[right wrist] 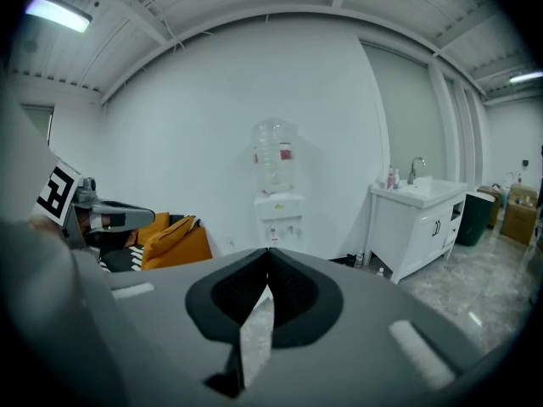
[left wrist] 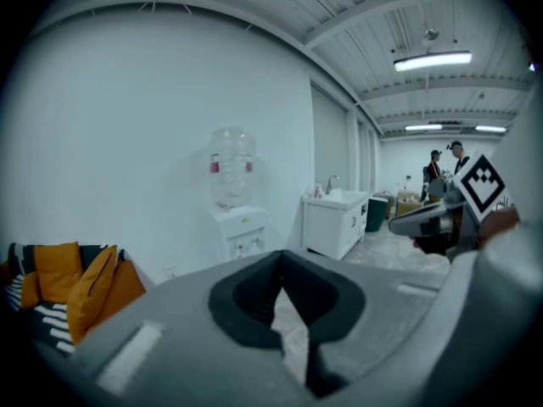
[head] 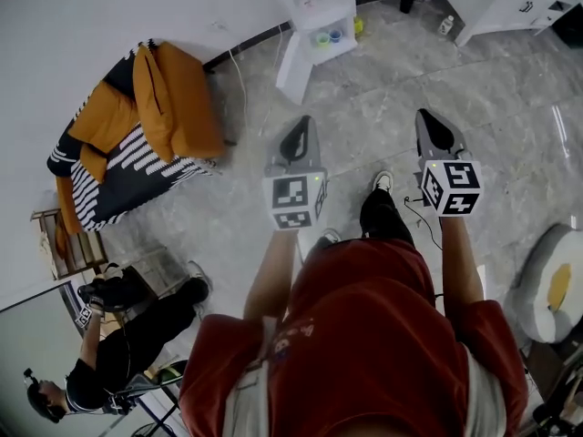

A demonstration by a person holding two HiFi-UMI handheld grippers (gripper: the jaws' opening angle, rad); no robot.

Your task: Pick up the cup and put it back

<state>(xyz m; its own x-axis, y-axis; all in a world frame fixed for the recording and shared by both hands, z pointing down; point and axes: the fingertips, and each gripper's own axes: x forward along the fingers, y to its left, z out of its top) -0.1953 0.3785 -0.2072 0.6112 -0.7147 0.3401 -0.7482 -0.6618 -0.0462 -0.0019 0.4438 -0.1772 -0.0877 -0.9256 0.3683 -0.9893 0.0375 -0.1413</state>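
Far left: a striped seat heaped with orange cushions stands against the white wall. Below it, a second person is low on the floor.

Left gripper: fingers clenched tip to tip, nothing between them.

Ahead, at the wall: a white water dispenser. On its low ledge stand what look like a green cup and a blue cup, side by side. They are upright, mouths up, and too small to read further. Which one the task means, I cannot tell.

Right gripper: fingers likewise clenched and empty.

Key relation: both cups lie straight ahead and well apart from both grippers, lower than the fingers. From the head view the left gripper lines up with the ledge, yet the right gripper view has the dispenser dead centre. Judged: neither hand is clearly nearer, and the fingers must open before any pickup.

Surface: no table, only grey marbled floor.

Far right: a white sink cabinet and a round pale seat.
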